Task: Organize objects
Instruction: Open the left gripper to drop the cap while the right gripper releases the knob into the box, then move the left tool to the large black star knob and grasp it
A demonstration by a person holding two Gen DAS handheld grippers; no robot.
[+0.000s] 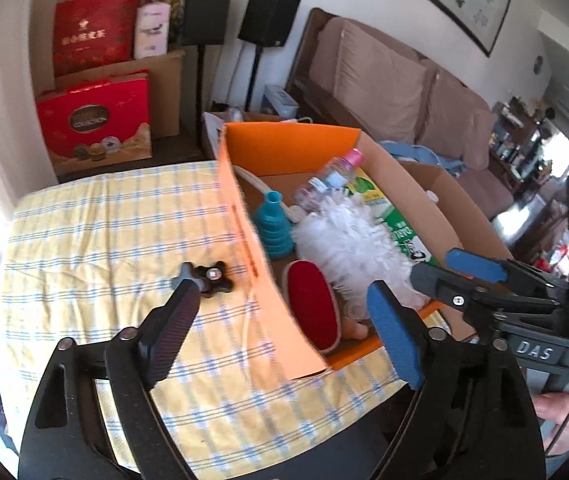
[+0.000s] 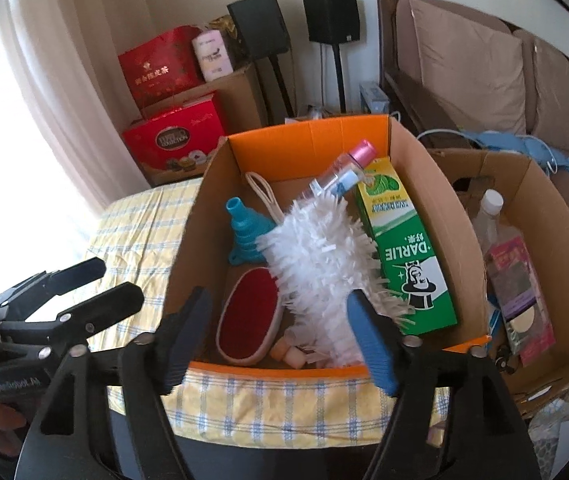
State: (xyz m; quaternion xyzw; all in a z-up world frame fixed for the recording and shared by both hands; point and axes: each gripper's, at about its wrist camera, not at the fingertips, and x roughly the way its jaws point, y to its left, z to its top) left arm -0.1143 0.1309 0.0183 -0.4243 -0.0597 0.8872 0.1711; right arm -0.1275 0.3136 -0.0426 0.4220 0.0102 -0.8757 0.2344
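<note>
An orange-lined cardboard box stands on a yellow checked tablecloth. Inside lie a white fluffy duster, a red lint brush, a teal funnel, a green Darlie carton and a clear pink-capped bottle. A black star-shaped knob rests on the cloth left of the box. My left gripper hovers open over the box's left flap. My right gripper is open above the box's near edge, holding nothing.
A second cardboard box at the right holds a plastic bottle and a pink packet. Beyond the table are red gift boxes, two black speakers on stands and a brown sofa. A curtain hangs at the left.
</note>
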